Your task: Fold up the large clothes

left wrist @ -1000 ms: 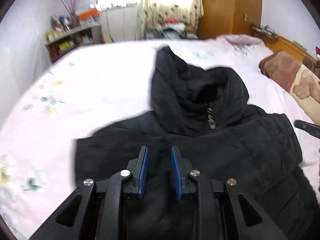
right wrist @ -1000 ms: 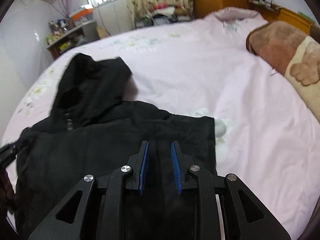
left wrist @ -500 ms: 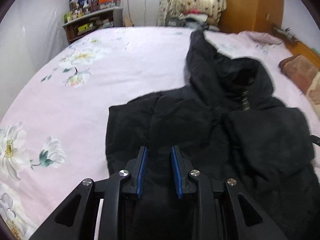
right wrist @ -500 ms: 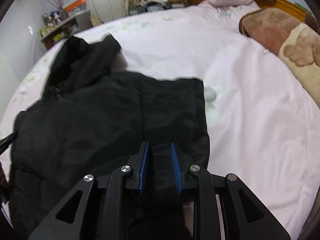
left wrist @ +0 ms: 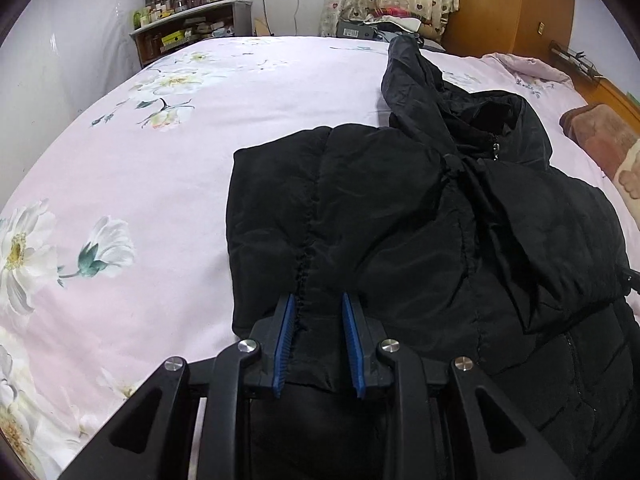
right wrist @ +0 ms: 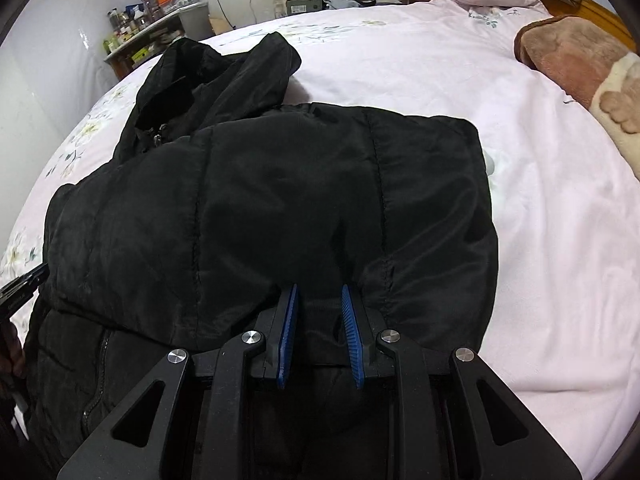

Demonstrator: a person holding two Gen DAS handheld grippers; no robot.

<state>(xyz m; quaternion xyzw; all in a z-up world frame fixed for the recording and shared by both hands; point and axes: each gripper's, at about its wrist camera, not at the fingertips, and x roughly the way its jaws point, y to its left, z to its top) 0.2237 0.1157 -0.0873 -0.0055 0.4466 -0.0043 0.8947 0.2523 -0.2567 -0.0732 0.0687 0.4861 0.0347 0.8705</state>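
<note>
A black padded hooded jacket (left wrist: pixel 400 216) lies on the pink bed, its hood (left wrist: pixel 424 80) pointing to the far side. It also shows in the right wrist view (right wrist: pixel 280 184), hood (right wrist: pixel 216 72) at the far left. Both sleeves are folded in over the body. My left gripper (left wrist: pixel 318 340) is shut on the left sleeve's cuff end, black fabric between its blue pads. My right gripper (right wrist: pixel 319 332) is shut on the right sleeve's cuff end in the same way. The left gripper's tip (right wrist: pixel 20 284) shows at the left edge of the right wrist view.
The bed has a pink floral sheet (left wrist: pixel 120 200). A brown blanket (right wrist: pixel 576 56) lies at the right by the wooden headboard. A cluttered shelf (left wrist: pixel 184 28), a curtained window and a wooden wardrobe (left wrist: pixel 512 4) stand beyond the bed.
Both grippers have drawn back toward the near side with the sleeves held. The sleeves now lie flatter over the jacket body, and the hood has settled farther away.
</note>
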